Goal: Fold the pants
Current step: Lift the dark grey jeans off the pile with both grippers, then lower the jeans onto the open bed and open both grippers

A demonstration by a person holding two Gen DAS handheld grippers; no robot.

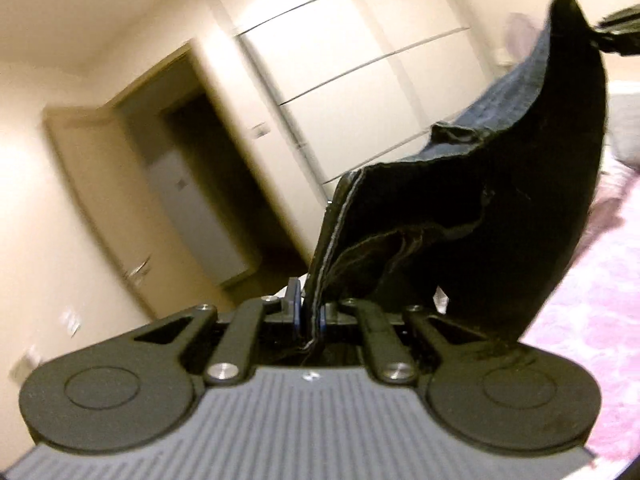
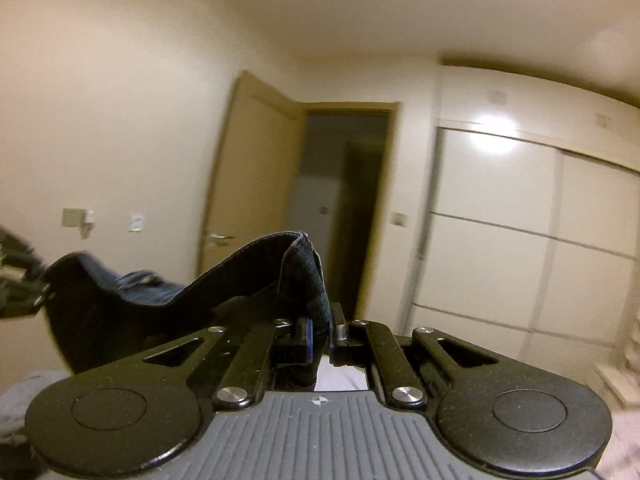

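Left wrist view: left gripper pinches a seamed edge of the pants; the cloth rises ahead and to its right toward the other gripper — lifted clear, probably to hang straight above the pink cover.

Right wrist view: right gripper nips the pants' band between its fingers; cloth sags leftward to the far gripper — the span held taut for folding.

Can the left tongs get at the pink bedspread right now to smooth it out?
Probably not. The left tongs are shut on the dark pants, which hang between them and the pink bedspread. The right tongs hold the other end, so the pants would need setting down first.
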